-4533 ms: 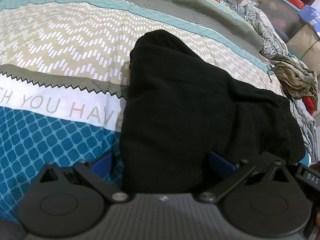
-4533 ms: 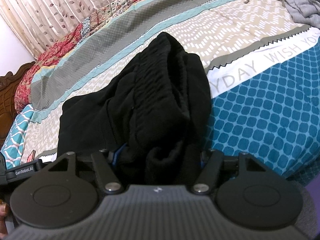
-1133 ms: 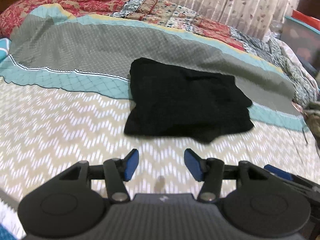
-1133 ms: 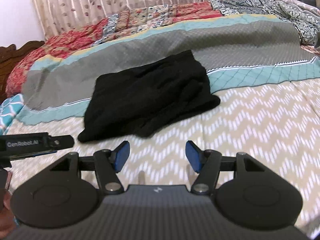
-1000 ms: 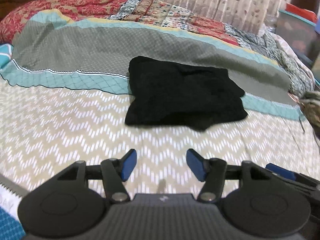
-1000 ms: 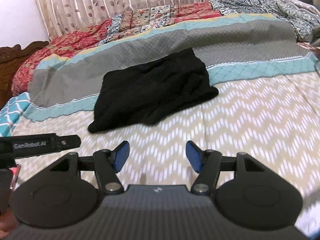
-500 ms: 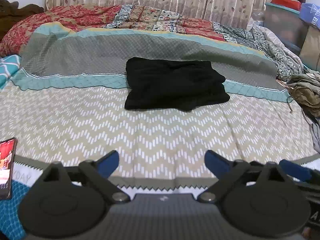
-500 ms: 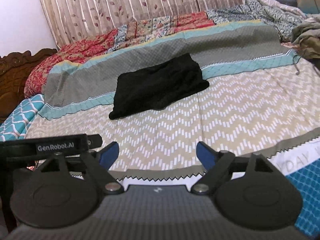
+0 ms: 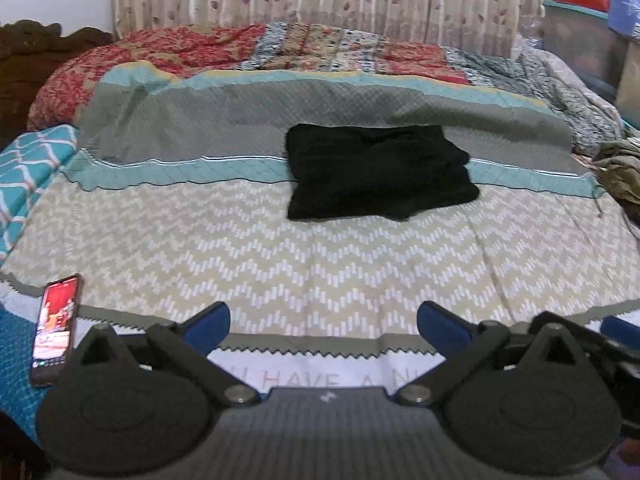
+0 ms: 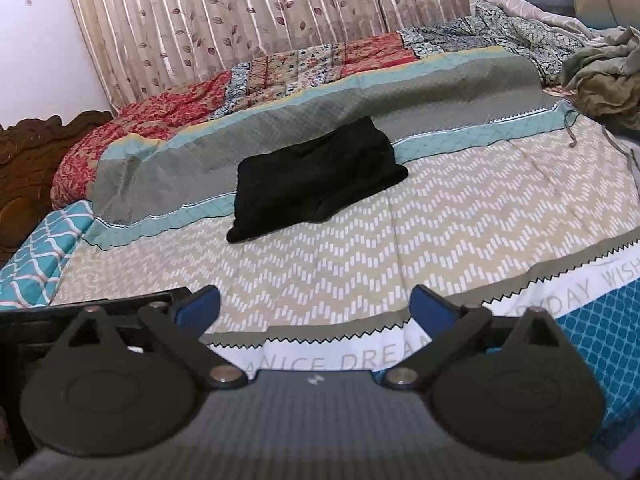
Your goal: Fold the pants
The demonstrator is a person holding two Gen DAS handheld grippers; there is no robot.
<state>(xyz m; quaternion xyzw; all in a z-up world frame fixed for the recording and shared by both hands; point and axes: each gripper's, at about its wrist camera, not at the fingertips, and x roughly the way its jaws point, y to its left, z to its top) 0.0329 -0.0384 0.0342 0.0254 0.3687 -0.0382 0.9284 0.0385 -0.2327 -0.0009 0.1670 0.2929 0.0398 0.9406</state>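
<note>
The black pants (image 9: 378, 172) lie folded in a compact rectangle on the far half of the bed, across the teal and grey bands of the bedspread (image 9: 320, 264); they also show in the right wrist view (image 10: 316, 178). My left gripper (image 9: 323, 322) is open and empty, held well back over the near edge of the bed. My right gripper (image 10: 315, 305) is open and empty, also well back from the pants. Part of the left gripper shows at the left edge of the right wrist view (image 10: 92, 308).
A phone (image 9: 56, 328) with a lit screen lies on the bed at near left. A pile of loose clothes (image 10: 604, 76) sits at the right side of the bed. Curtains (image 10: 260, 12) hang behind, a wooden headboard (image 10: 32, 168) is at left, storage boxes (image 9: 584, 40) at far right.
Both grippers let go of the pants and drew back from them toward the near edge of the bed, their jaws opening wider. The pants stay folded where they were laid.
</note>
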